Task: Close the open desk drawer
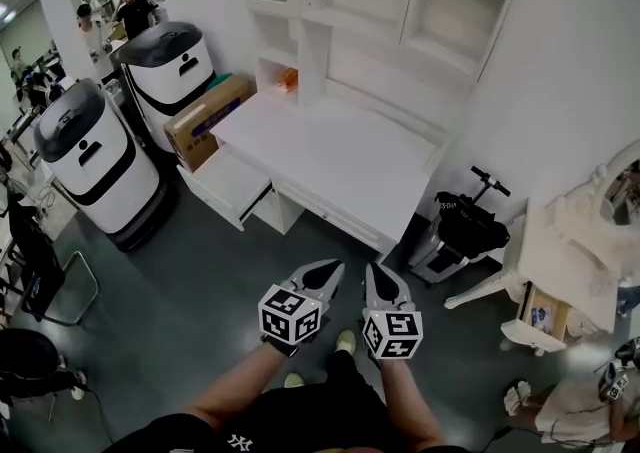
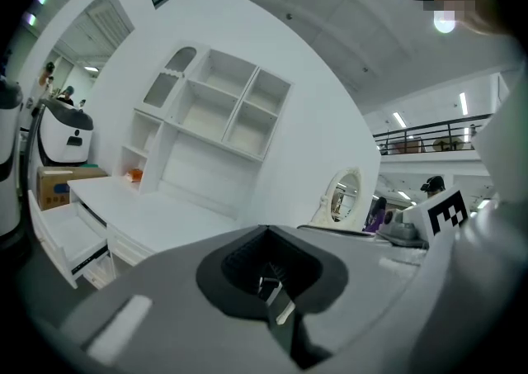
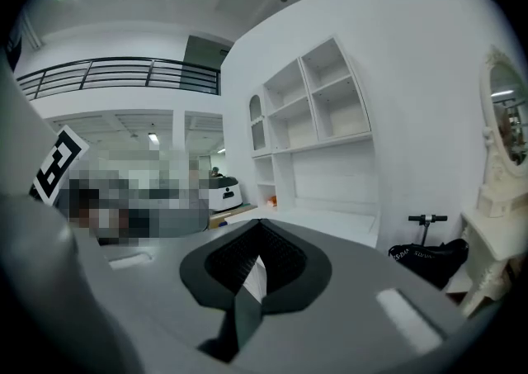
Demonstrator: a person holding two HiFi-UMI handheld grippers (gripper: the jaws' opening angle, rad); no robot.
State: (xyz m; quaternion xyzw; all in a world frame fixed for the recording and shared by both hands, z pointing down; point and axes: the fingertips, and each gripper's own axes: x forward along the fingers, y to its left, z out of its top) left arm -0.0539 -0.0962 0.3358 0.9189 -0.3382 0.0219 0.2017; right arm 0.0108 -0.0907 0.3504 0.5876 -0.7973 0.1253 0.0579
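The white desk (image 1: 330, 156) stands against the wall under a shelf unit (image 1: 390, 1). Its left drawer (image 1: 232, 184) is pulled out toward the floor, and nothing shows inside it. Both grippers hang side by side in front of the person's body, well short of the desk. My left gripper (image 1: 326, 269) is shut with nothing in it, and so is my right gripper (image 1: 374, 273). The left gripper view shows the jaws (image 2: 266, 236) meeting, with the open drawer (image 2: 70, 240) far off at lower left. In the right gripper view the closed jaws (image 3: 262, 228) point toward the desk (image 3: 330, 220).
Two white-and-black machines (image 1: 95, 156) (image 1: 170, 61) and a cardboard box (image 1: 205, 116) stand left of the desk. A scooter with a black bag (image 1: 470, 226) leans at the desk's right. A white vanity (image 1: 570, 251) is further right, and a chair (image 1: 40, 281) is at far left.
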